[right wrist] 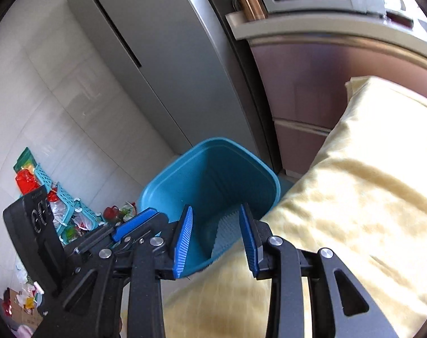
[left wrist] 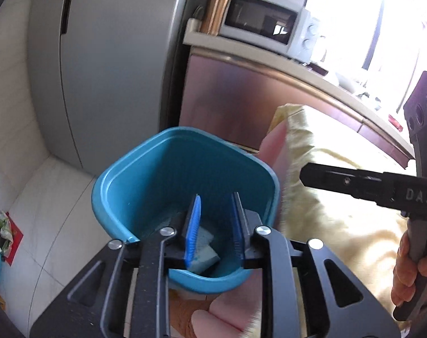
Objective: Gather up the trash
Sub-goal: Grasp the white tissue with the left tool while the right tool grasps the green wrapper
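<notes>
Bin: blue bin stands on the pale tiled floor, its far rim near the grey fridge, its right rim touching the edge of the yellow blanket.
Trash: pale blue piece lies on the bin's bottom, loose, just past the left gripper's pads.
Left gripper: over the bin's near rim, jaws spread a little, nothing between them.
Right gripper: over the bin's near right corner and the blanket's edge, jaws parted, pinching nothing.
Open room: bare floor left of the bin up to the fridge; the right side is closed in by the blanket and the brown cabinet.
Hard to make out: a heap of coloured litter and a teal basket at the floor's left edge, items blurred; a ribbed grey sheet inside the bin, partly hidden; the bin's base is cut off by the grippers.
</notes>
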{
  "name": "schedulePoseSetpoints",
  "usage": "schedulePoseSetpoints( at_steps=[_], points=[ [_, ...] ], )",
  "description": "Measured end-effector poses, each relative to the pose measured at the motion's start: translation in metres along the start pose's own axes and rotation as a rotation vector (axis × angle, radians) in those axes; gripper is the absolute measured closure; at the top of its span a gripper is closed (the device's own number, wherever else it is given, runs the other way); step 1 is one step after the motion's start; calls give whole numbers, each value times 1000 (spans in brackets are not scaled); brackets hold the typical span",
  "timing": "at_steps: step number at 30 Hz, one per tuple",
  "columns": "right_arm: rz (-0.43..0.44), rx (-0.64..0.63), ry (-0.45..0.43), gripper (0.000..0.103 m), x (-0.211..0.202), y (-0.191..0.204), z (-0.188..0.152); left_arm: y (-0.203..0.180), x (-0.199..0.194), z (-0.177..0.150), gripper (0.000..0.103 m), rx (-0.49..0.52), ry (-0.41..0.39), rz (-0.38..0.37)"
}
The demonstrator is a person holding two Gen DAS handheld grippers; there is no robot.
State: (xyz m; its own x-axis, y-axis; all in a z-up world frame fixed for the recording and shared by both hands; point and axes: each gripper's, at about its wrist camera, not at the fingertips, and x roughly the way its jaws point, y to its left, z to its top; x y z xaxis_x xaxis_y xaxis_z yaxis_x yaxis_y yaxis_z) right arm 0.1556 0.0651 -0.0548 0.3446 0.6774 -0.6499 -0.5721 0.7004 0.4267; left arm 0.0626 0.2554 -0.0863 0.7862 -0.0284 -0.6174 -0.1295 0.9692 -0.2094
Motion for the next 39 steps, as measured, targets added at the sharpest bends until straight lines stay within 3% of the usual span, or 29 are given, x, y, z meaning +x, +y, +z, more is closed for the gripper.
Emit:
schedulePoseSetpoints(
  at_steps=[5,11,20,27,31,35,39],
  points=[
    [6,-44,-79,64,-53,0,-14,-29,-24,4,63,51,-44,-95],
    [-37,-39,-191,62,-123,-20,-37,-80,-39,1,55,142,-47,-254],
    [-219,101,-330,61,-223,-82,-92,-177,-49,-26,52,337,30,-525],
    [-359,249,-367,61,-262,-130,-142,-244,-53,-62,44,464,130,-703],
    [-378,314,-348,61,-270,-148,-172,-274,-57,-82,32,535,163,-749],
    [-356,372,-322,61,-270,-164,-191,-295,-51,-94,27,578,208,-756],
    [-321,400,-307,51,-268,-170,-202,-306,-47,-102,28,591,239,-741]
  ],
)
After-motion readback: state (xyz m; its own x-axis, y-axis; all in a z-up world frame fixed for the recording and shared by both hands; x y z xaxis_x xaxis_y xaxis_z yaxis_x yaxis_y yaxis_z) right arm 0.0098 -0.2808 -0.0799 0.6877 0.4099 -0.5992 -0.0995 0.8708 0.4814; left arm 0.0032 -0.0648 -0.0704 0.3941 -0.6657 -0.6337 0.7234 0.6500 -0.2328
